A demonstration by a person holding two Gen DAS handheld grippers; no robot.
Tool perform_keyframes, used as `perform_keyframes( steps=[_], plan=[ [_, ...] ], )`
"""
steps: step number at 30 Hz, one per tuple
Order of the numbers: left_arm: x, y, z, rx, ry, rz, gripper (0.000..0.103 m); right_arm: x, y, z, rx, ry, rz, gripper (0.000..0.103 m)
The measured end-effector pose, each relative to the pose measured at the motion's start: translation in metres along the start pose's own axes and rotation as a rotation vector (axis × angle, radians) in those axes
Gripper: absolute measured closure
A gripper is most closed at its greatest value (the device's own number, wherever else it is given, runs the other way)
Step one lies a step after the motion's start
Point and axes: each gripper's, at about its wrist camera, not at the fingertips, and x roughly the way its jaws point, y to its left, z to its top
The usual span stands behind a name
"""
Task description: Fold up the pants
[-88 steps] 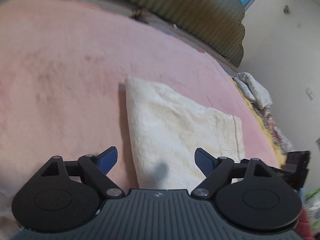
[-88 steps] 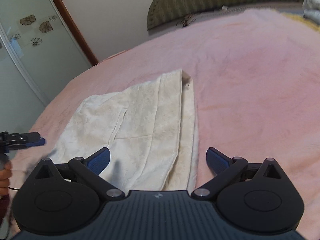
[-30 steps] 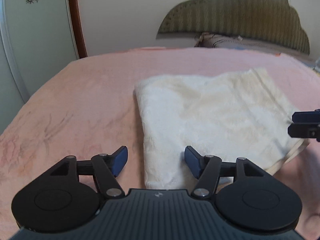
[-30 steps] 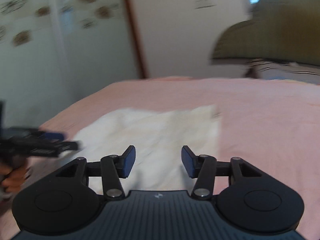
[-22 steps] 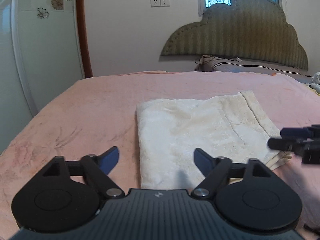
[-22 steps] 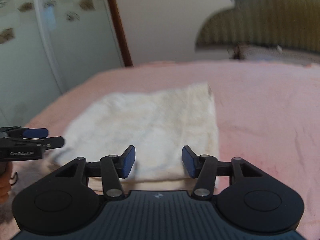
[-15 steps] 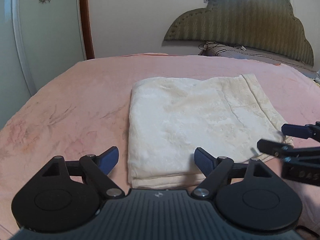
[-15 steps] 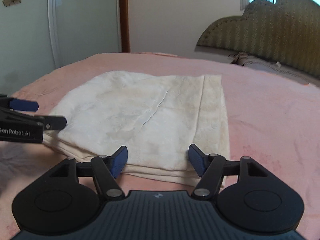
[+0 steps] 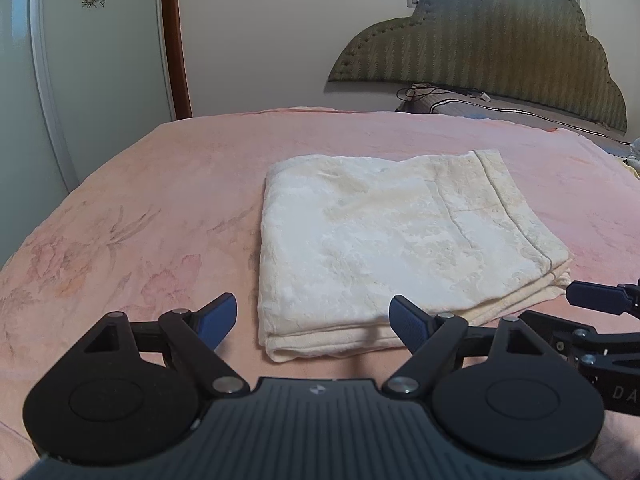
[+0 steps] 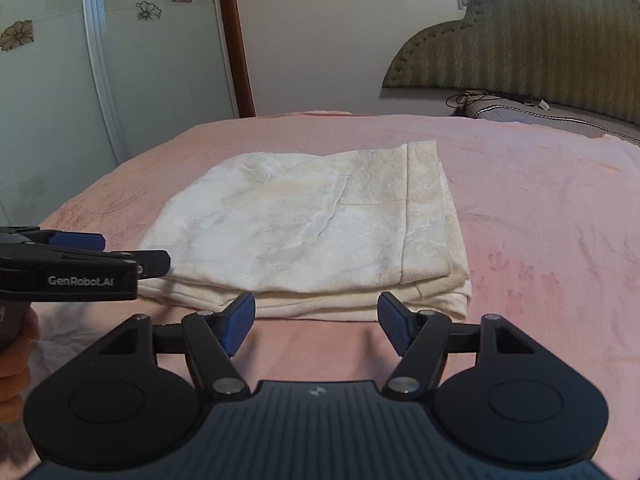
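We face a bed (image 9: 160, 200) under a pink blanket, headboard (image 9: 480, 52) behind. Mid-bed, well short of the headboard, lie the cream pants (image 9: 384, 240), folded into a soft, light, floppy stack; we would pinch its near layered edge. Left gripper (image 9: 312, 322) and right gripper (image 10: 316, 322) hover agape, empty.

black grippers (image 9: 312, 322), blue fingertips (image 9: 406, 322)
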Motion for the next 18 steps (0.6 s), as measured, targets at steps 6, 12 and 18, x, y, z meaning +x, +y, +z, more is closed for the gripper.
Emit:
perform_keyframes(
  steps=[6,12,18],
  plan=[
    [-0.013,-0.003,-0.003,0.009,-0.005,-0.006,0.017,-0.011,0.008,-0.005,0.009,0.02,-0.005,0.028],
    [-0.019,-0.003,-0.014,0.001,0.023,-0.016,0.016,-0.02,0.025,-0.018,-0.031,0.057,-0.014,0.02],
    [-0.019,-0.001,-0.034,0.006,0.051,-0.012,0.012,-0.025,0.029,-0.025,-0.017,0.081,-0.033,0.018]
  ],
)
